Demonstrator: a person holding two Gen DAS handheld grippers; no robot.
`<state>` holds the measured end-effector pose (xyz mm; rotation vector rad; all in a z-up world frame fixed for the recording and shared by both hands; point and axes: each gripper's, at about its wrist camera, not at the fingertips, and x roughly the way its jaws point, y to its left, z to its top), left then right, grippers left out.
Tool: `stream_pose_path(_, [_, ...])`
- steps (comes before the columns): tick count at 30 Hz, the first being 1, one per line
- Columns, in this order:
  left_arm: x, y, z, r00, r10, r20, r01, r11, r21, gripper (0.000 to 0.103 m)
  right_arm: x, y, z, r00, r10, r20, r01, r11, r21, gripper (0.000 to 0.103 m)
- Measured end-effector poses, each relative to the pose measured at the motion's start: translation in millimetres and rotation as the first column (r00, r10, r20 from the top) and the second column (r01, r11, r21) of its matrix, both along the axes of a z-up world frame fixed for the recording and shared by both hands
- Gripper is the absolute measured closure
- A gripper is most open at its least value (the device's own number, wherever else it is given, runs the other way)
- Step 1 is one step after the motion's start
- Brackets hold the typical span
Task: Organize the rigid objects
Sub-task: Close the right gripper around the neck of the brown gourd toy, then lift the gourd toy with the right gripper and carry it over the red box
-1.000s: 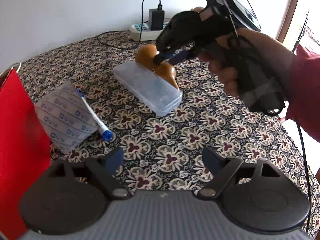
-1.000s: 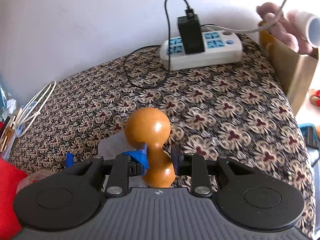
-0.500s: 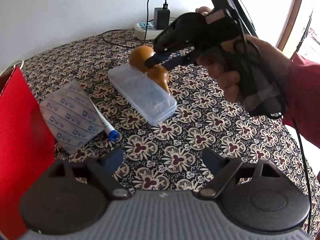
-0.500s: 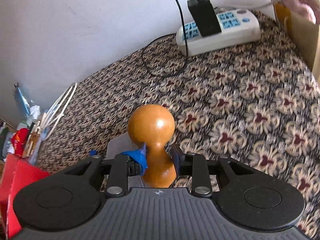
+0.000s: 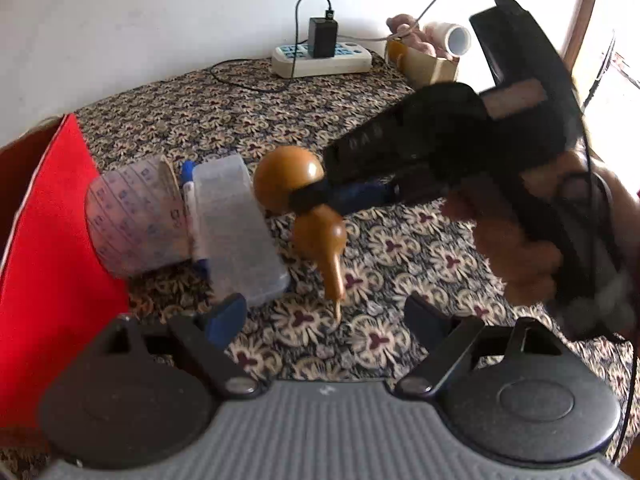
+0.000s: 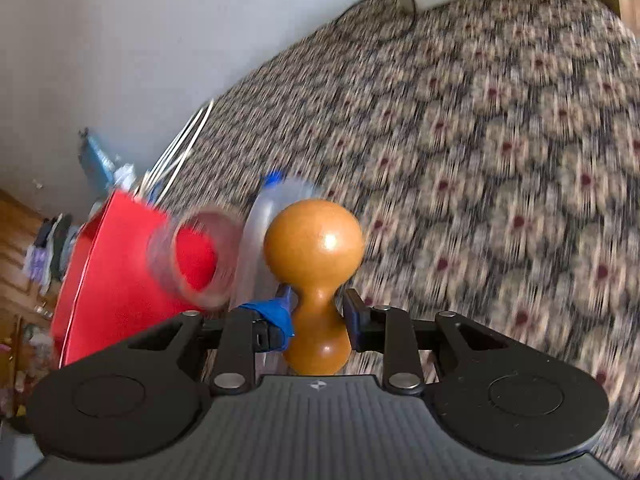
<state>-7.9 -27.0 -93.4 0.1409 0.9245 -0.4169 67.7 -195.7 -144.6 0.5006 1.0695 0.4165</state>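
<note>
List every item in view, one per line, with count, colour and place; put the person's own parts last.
Wooden gourd: one, orange-brown, lifted off the table, gripped at its waist.
Clear plastic box: one, translucent, on the cloth left of the gourd.
Pen: one, white with blue cap, between box and roll.
Printed roll: one, pale with blue marks, lying against the red bag.
Red bag: one, red, left table edge.
Power strip: one, white, back of table, black charger plugged in.
Cardboard box: one, tan, back right, contents unclear.
Tablecloth: one, dark floral.
Right tool: one, black, shut on the gourd.
Left tool: one, black, open, empty.
Hand: one, holding the right tool.
</note>
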Motion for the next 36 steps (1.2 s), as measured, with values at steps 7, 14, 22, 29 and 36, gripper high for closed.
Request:
stream_pose_path(7, [-27,3,-9,0.998,-0.03,-0.06,0.03,1.0,-0.01,0.017,-58,3,-9,0.996,0.016,-0.083,-0.008,0.995,0.102,0.093])
stream_pose_path(14, [-53,0,-16,0.995,-0.05,-0.087,0.051,0.999,0.006,0.027,-95,15,-12,0.991,0.06,-0.119,-0.043,0.99,0.138,0.088])
stream_pose_path(22, [-53,3,-25,0.994,-0.019,-0.11,0.022,0.999,0.029,0.054,-104,29,-8,0.994,0.074,-0.075,-0.066,0.993,0.095,0.087])
stream_pose_path(29, [-49,-2,-28,0.996,0.003,-0.085,0.002,0.998,0.058,0.063,-98,33,-14,0.995,0.038,-0.096,-0.026,0.992,0.126,0.089])
stream_pose_path(36, [-61,3,-20,0.996,0.008,-0.092,-0.004,0.999,0.043,0.064,-111,38,-6,0.995,0.052,-0.091,-0.039,0.989,0.141,0.091])
